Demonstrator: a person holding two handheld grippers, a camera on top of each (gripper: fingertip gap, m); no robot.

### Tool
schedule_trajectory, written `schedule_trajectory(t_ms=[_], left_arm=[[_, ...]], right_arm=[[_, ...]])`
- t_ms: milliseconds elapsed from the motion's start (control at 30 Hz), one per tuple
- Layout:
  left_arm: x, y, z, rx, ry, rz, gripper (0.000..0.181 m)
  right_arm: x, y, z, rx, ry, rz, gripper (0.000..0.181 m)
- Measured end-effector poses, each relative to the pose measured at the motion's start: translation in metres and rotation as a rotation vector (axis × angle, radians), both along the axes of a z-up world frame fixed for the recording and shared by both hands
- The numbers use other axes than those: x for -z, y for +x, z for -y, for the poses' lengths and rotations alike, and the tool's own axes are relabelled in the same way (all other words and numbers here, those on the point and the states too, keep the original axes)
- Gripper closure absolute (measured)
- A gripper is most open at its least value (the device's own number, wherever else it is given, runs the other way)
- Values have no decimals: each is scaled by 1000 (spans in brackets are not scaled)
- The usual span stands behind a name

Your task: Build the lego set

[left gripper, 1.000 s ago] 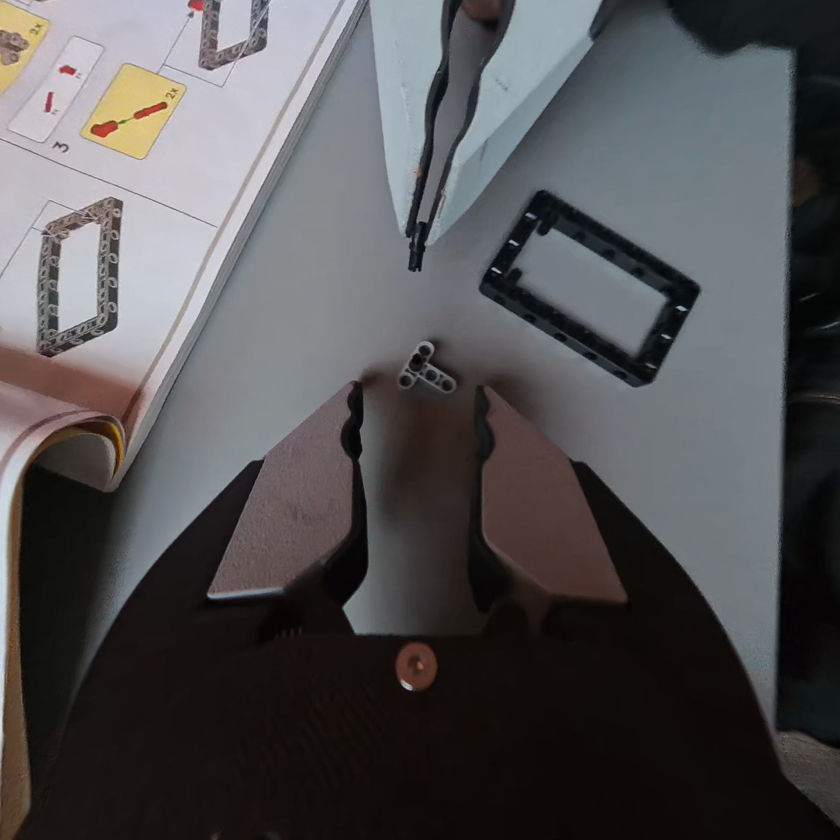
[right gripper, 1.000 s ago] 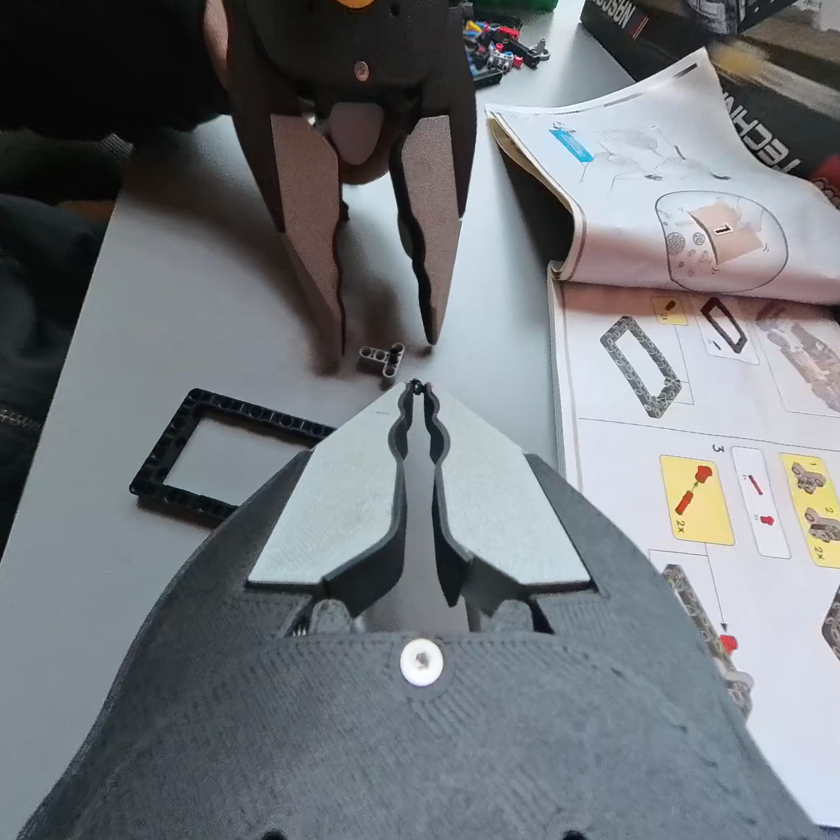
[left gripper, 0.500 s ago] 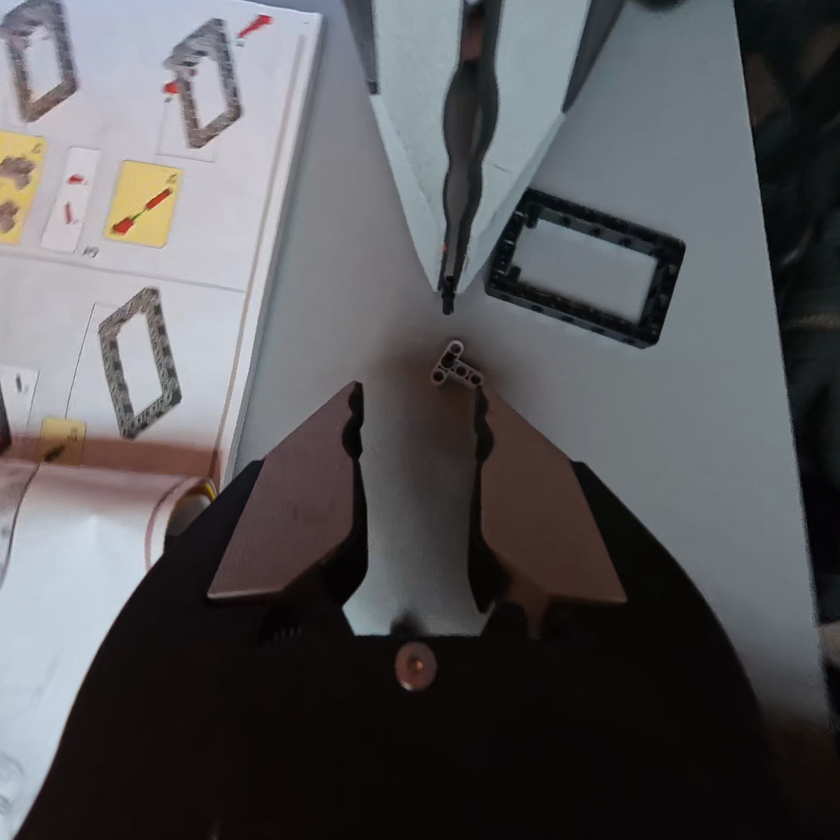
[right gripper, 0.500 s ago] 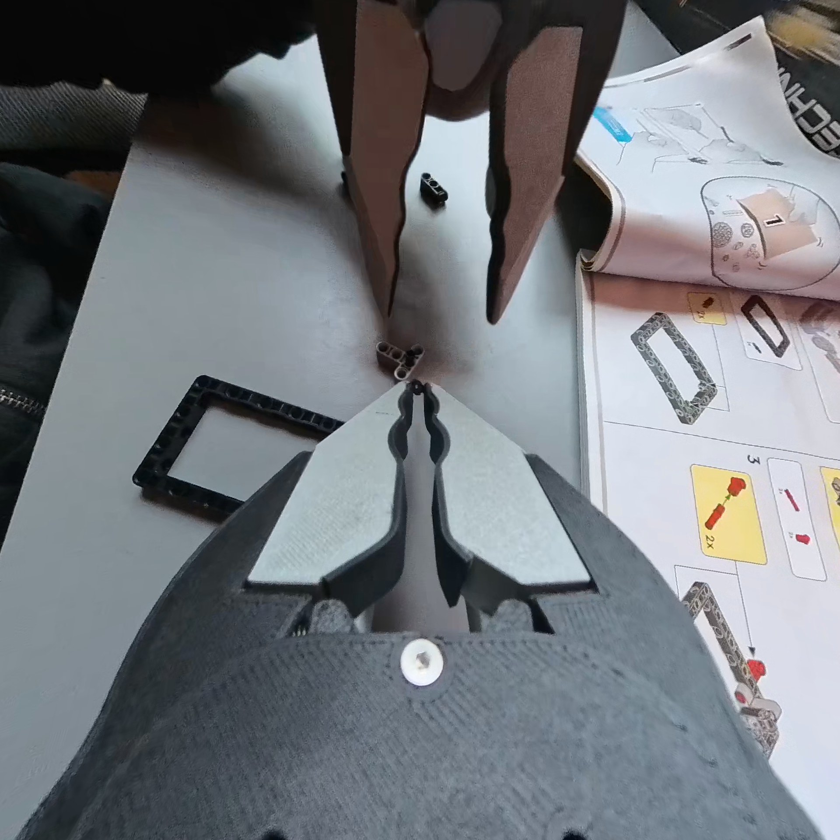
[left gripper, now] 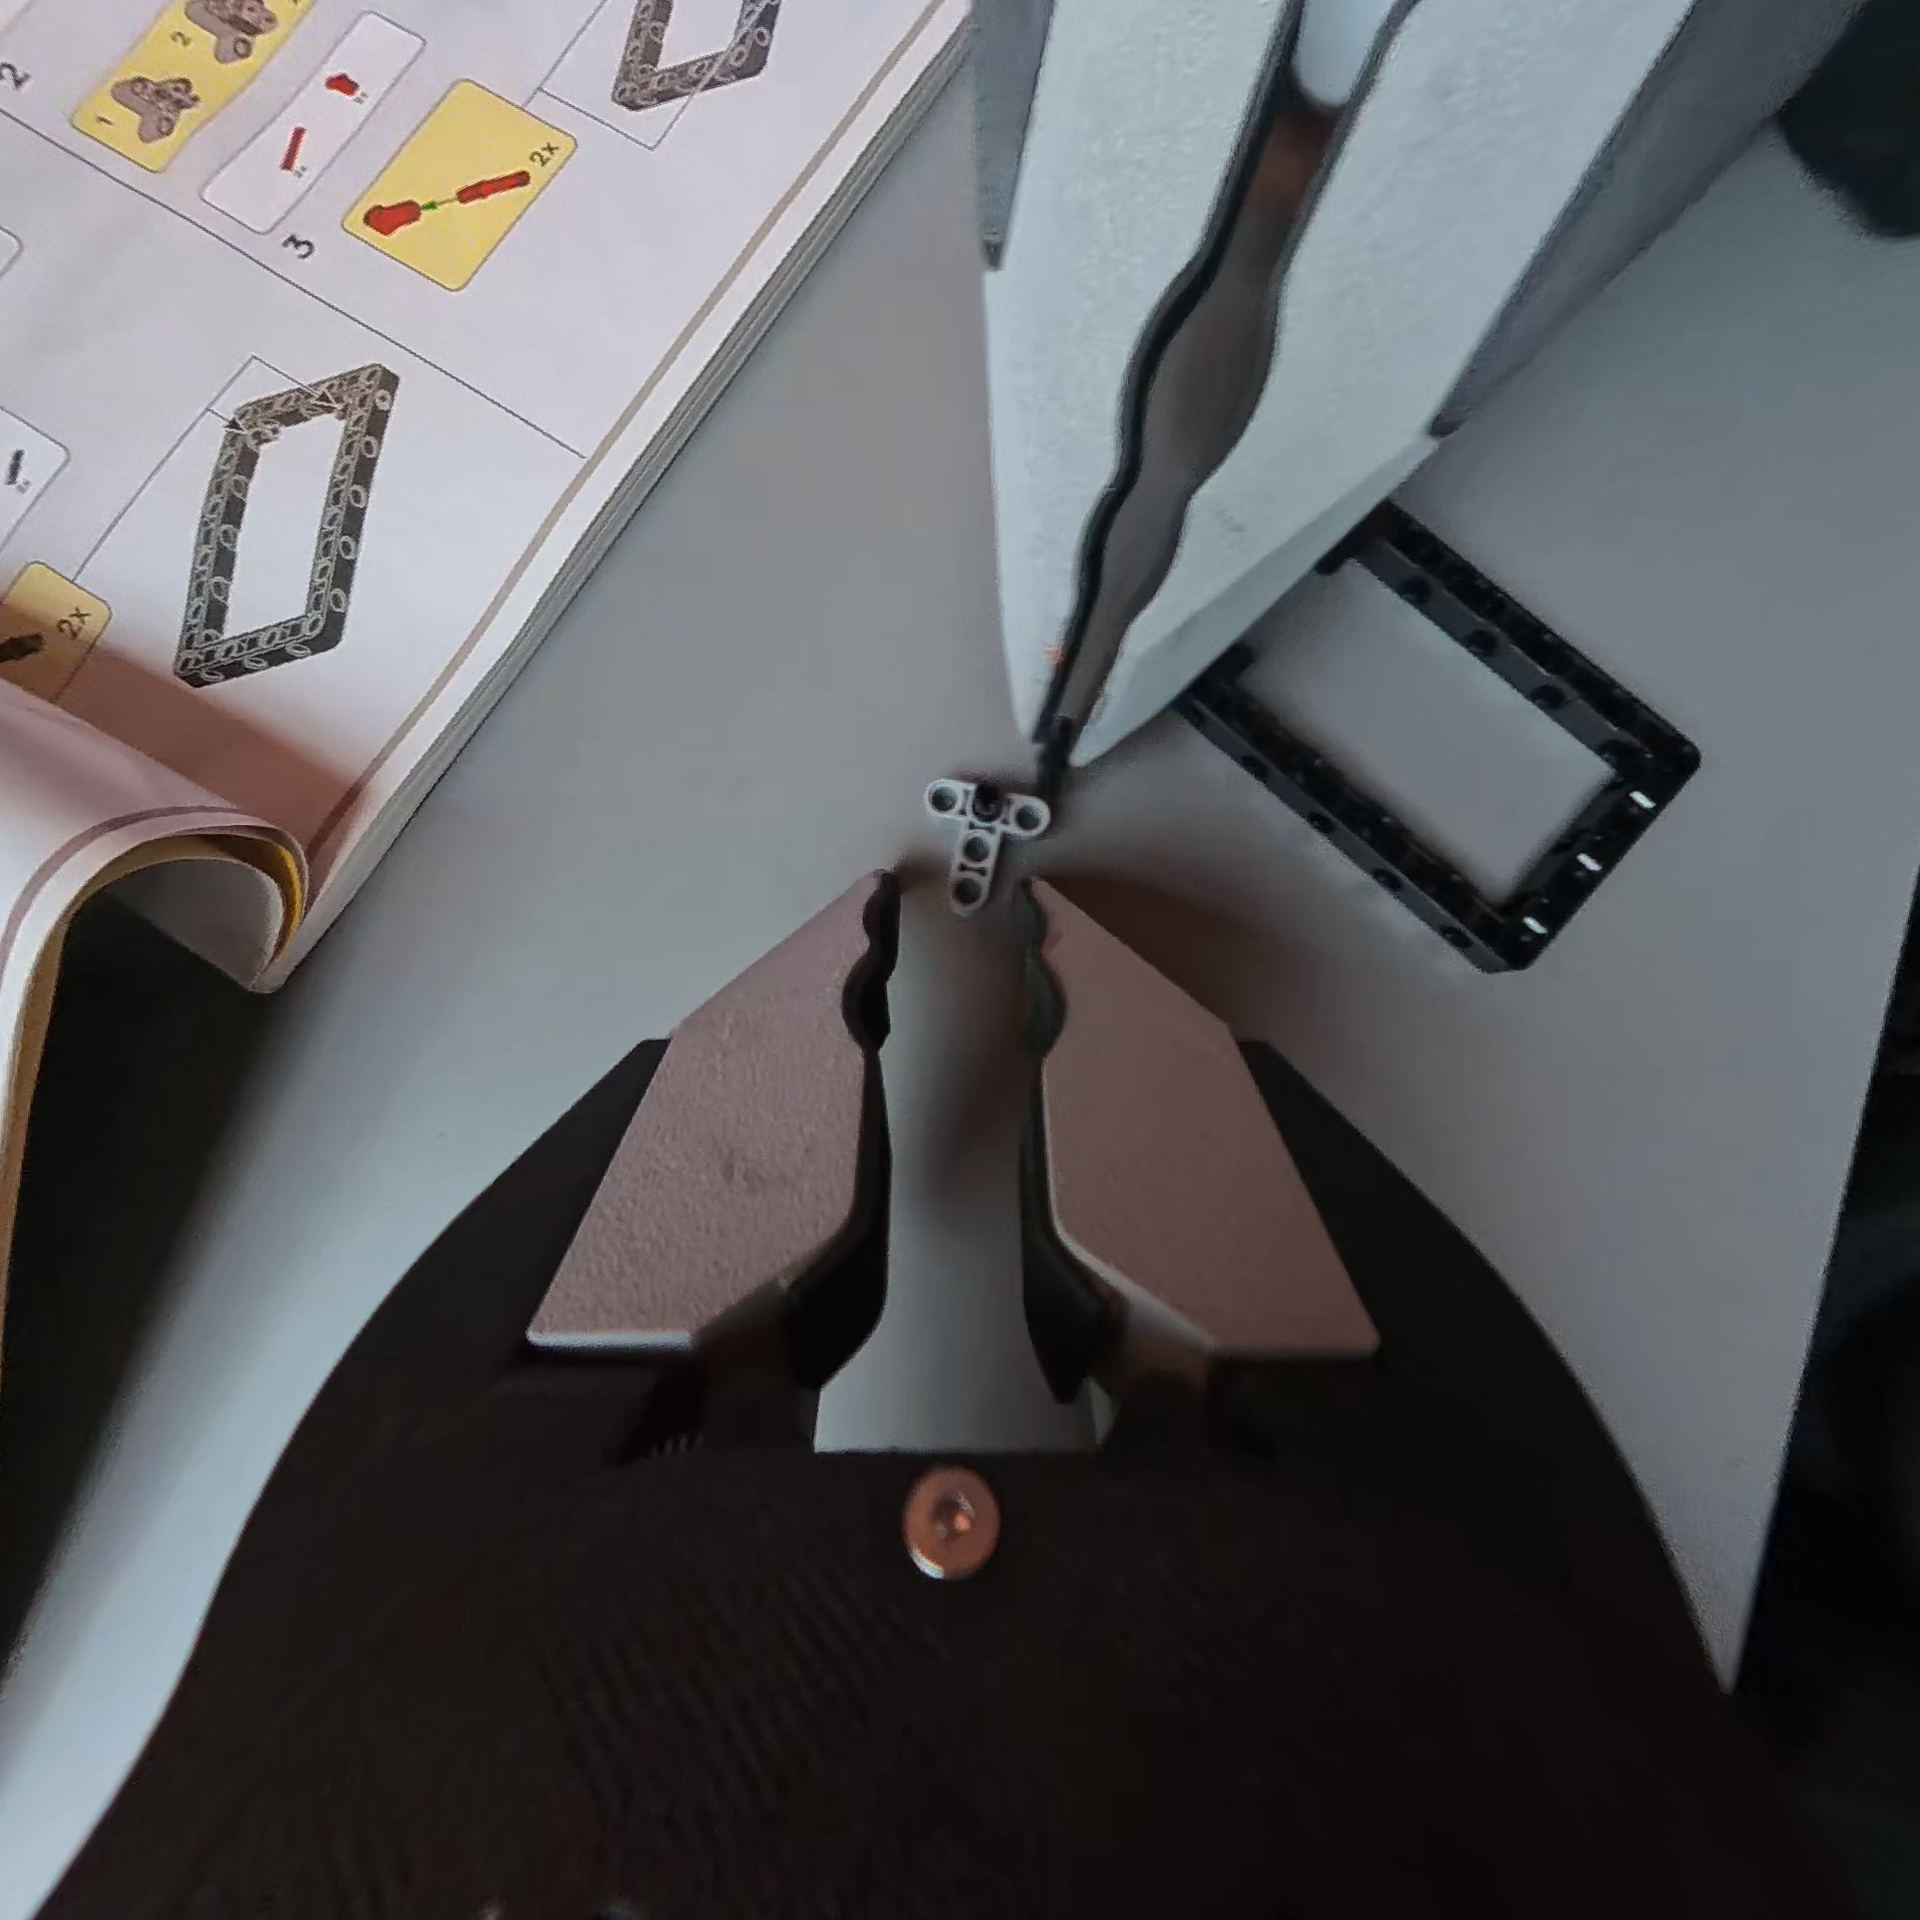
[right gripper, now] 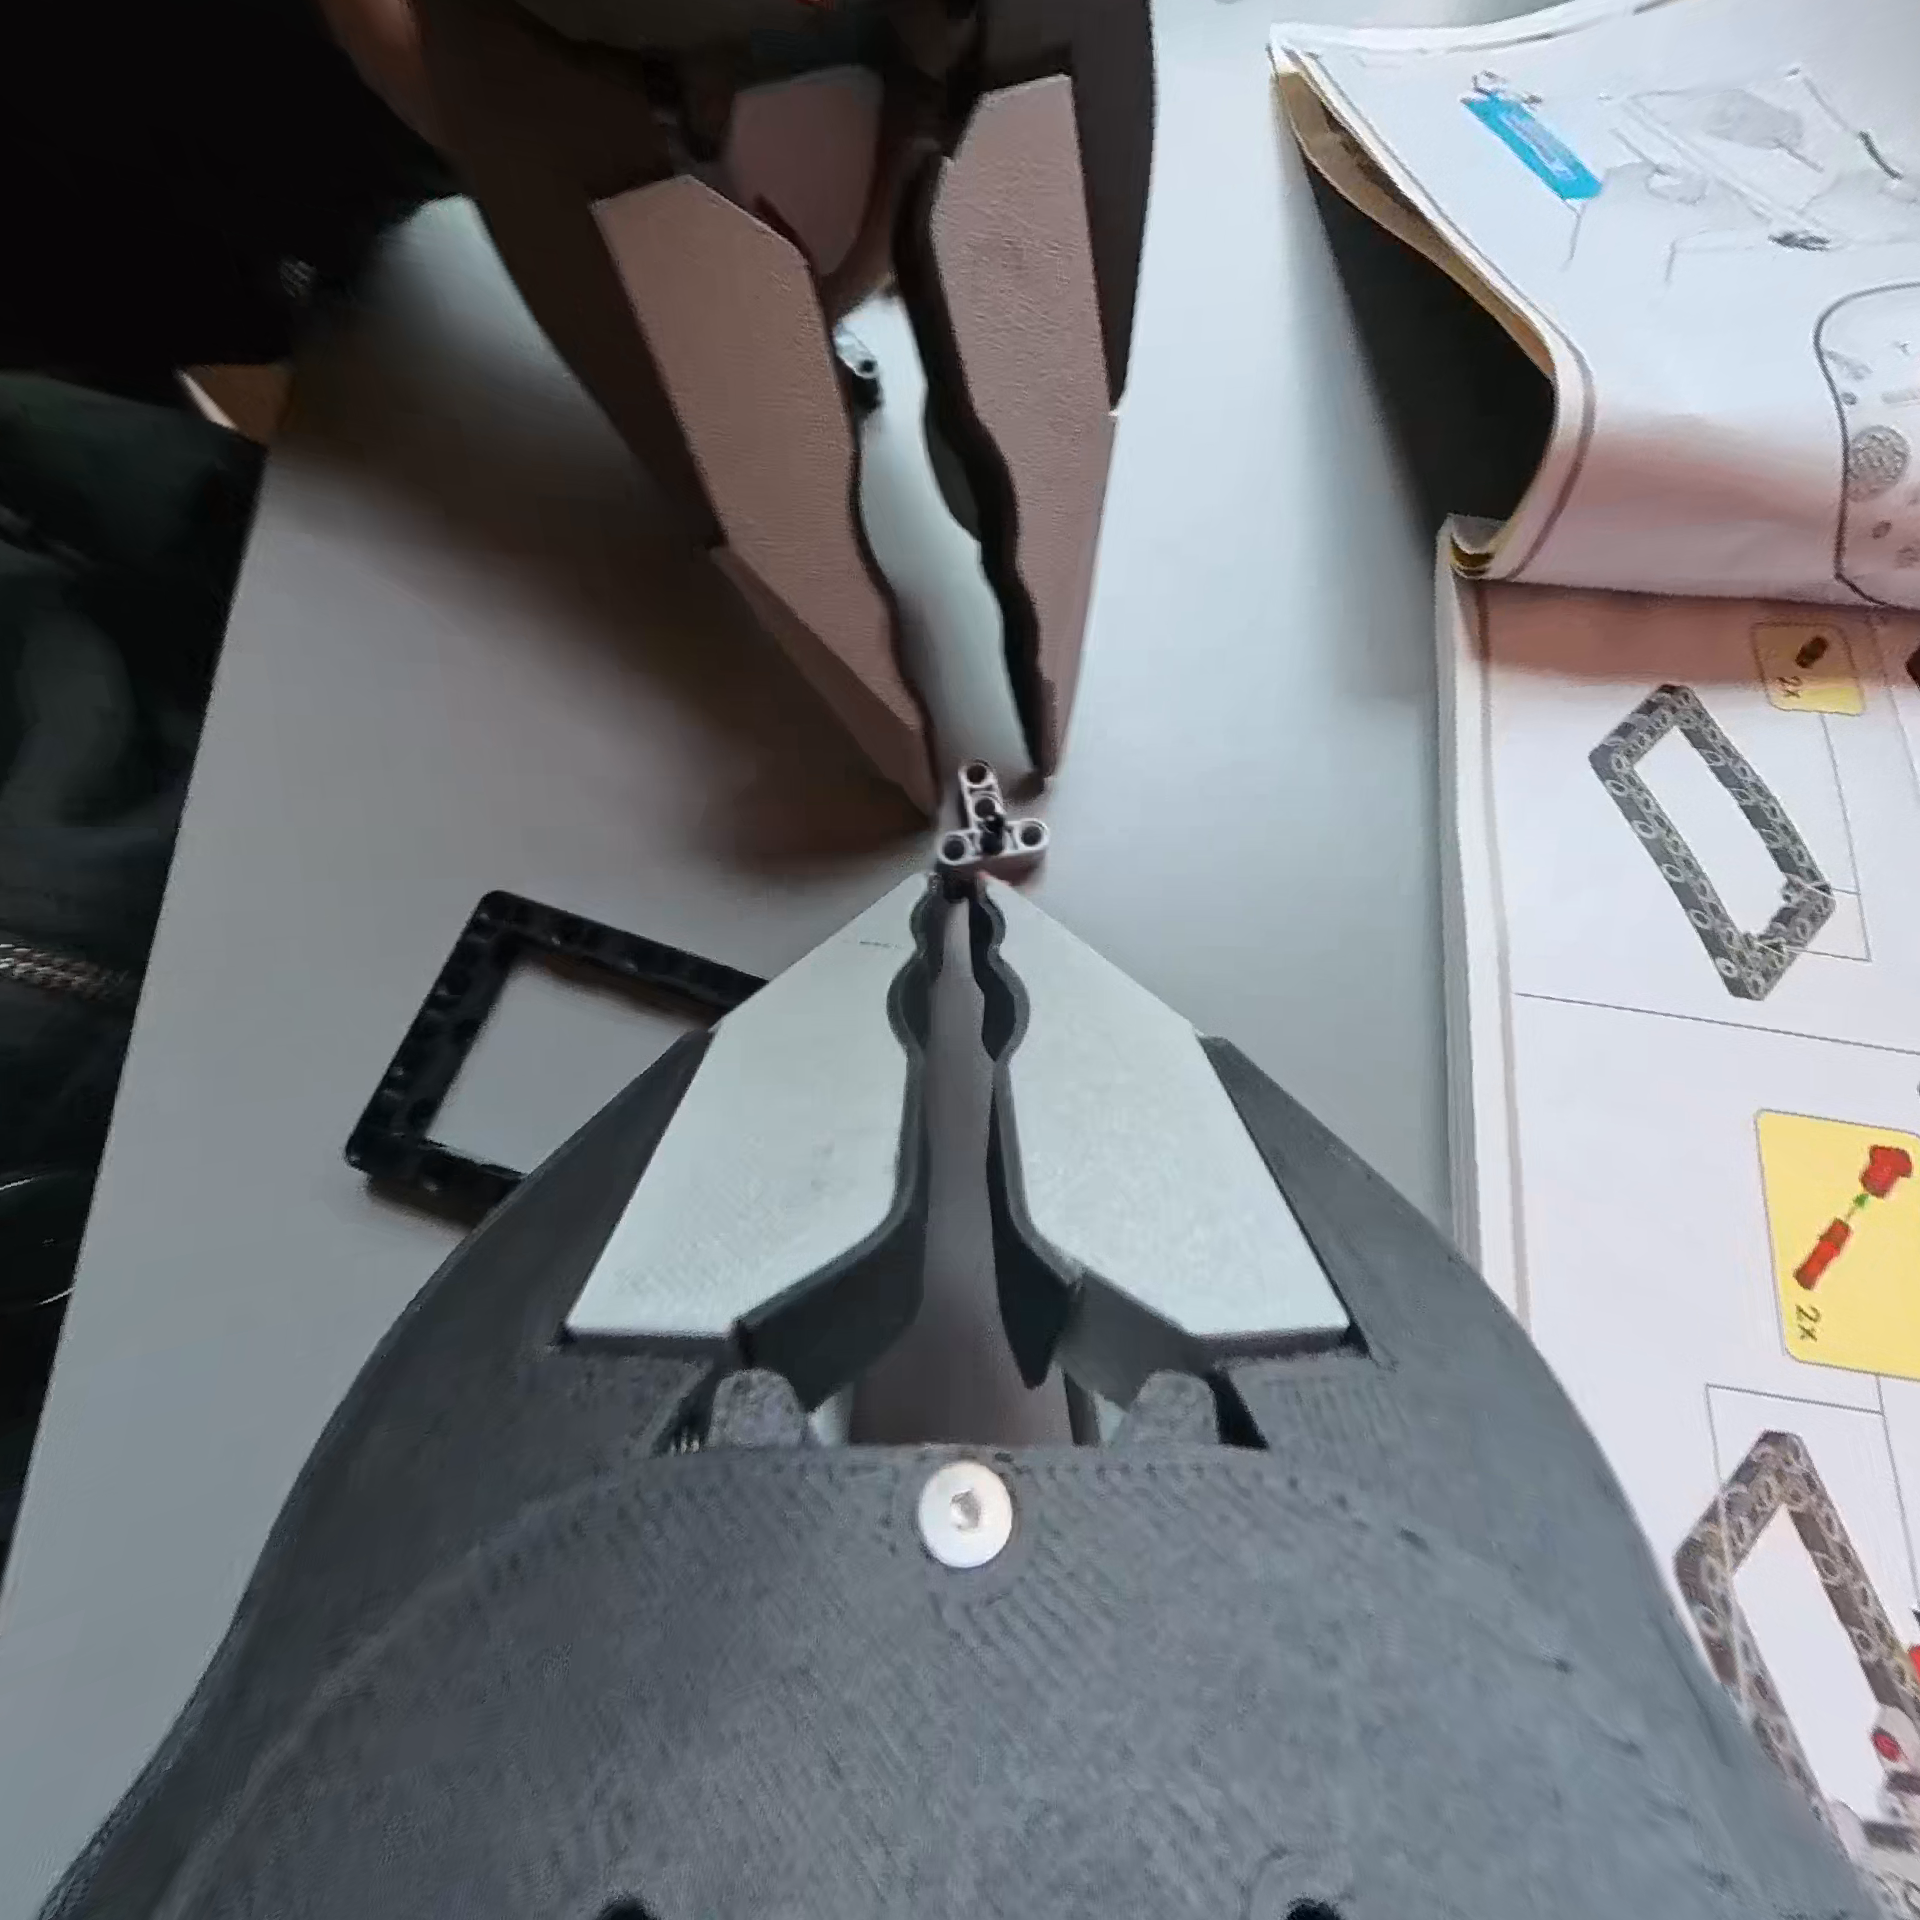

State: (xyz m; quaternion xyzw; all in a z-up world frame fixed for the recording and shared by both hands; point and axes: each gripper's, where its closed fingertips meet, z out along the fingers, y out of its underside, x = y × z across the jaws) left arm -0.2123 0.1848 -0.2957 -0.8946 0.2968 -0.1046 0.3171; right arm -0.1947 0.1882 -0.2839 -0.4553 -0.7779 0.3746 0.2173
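Item: small grey T-shaped piece [left gripper: 981, 844], flat, pierced with round holes, hard smooth plastic. Lies on the bare desk [left gripper: 727, 727] between the two tongs, toward the middle of the width seen. A black peg [right gripper: 994, 828] shows standing at the centre hole of its crossbar; how far it is seated cannot be told.

Right tongs [right gripper: 958, 891]: pale grey faces, wavy black inner edges, pressed nearly together. A thin black sliver shows at their tip in the left wrist view; whether it is a held peg or the tongs' own edge cannot be told.

Left tongs [left gripper: 954, 888]: brownish matte faces, same wavy profile, spread narrowly, tips flanking the stem of the T.

Handling note: the step looks to be pegging the T. Best done with the left tongs steadying the stem flat against the desk while the right presses straight down, since so light a piece would likely skid or tip.

Black frame [left gripper: 1475, 748]: rectangular, open-centred, holed, flat near the desk's edge on the right tongs' side, partly hidden.

Booklet [left gripper: 343, 343]: glossy paper, open, pages curled, on the opposite side.
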Motion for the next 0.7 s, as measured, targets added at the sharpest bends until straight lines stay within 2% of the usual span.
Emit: schedule_trajectory(t_ms=[100,233,367,400,500,533,633,700], left_arm=[[0,-1,2,61,16,7,160],[0,7,8,172,30,66,173],[0,3,0,161,38,80,177],[0,0,-3,141,42,75,175],[-1,-5,-8,100,58,57,153],[-1,-5,-8,102,59,59,153],[-1,2,-7,145,66,78,174],[-1,5,-9,148,70,87,176]], right_arm=[[-3,3,0,-8,-26,-4,180],[-12,0,-8,26,-77,-15,180],[-20,-9,-7,36,-92,28,180],[-20,-11,-7,38,-77,38,180],[-17,-16,-6,30,-18,69,180],[-16,-18,-6,29,6,84,180],[-12,-20,-5,8,94,131,180],[-13,-20,-6,-9,151,147,180]])
